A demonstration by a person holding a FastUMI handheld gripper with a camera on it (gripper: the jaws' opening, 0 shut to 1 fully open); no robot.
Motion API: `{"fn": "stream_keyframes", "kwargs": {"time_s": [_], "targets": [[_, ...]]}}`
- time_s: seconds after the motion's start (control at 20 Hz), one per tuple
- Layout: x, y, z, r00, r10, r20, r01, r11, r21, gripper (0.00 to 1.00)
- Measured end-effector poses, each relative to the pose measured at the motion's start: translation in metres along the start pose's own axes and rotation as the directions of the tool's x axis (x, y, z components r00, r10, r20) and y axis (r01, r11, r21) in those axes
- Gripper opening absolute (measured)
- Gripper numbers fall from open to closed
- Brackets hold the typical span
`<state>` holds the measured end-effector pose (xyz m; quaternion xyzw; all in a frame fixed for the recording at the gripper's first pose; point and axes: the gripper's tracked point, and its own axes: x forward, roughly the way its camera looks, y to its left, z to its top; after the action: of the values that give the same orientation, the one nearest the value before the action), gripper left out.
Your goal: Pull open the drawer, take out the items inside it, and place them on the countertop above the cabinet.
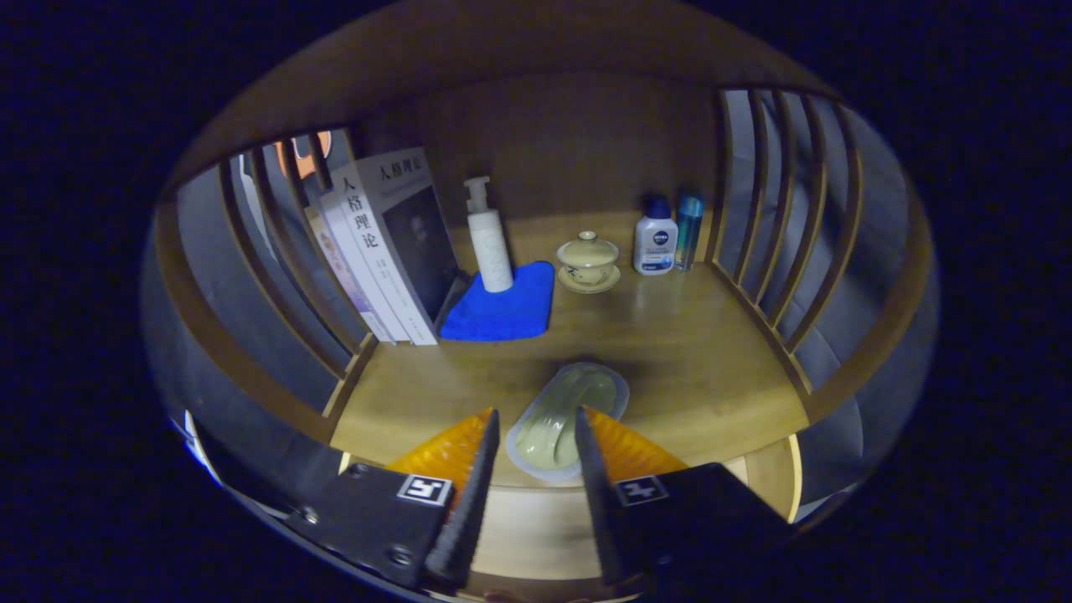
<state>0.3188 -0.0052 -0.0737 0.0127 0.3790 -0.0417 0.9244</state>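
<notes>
My gripper (536,435) is shut on a pale green item in a clear plastic pack (563,410), with a finger pressing on each long side. The pack points away from me over the front part of the wooden countertop (695,368) and casts a dark shadow just beyond its far end. I cannot tell whether it touches the wood. Below the countertop's front edge, between and under the fingers, lighter wood (523,523) shows, which looks like the pulled-out drawer.
On the countertop beyond the pack lie a blue cloth (502,311) with a white pump bottle (489,243) on it, leaning books (394,251), a lidded tea cup on a saucer (589,261), a white bottle (655,239) and a slim blue bottle (688,228). Slatted wooden rails (779,209) close both sides.
</notes>
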Motion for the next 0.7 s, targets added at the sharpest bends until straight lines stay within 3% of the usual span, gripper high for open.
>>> {"fn": "stream_keyframes", "kwargs": {"time_s": [0.05, 0.45, 0.7], "targets": [[-0.011, 0.001, -0.002, 1.0, 0.007, 0.012, -0.007, 1.0, -0.007, 0.71], [-0.098, 0.006, -0.027, 0.977, 0.057, 0.205, -0.057, 0.998, -0.008, 0.77], [-0.152, 0.01, -0.053, 0.931, 0.089, 0.355, -0.075, 0.996, -0.054, 0.78]]}}
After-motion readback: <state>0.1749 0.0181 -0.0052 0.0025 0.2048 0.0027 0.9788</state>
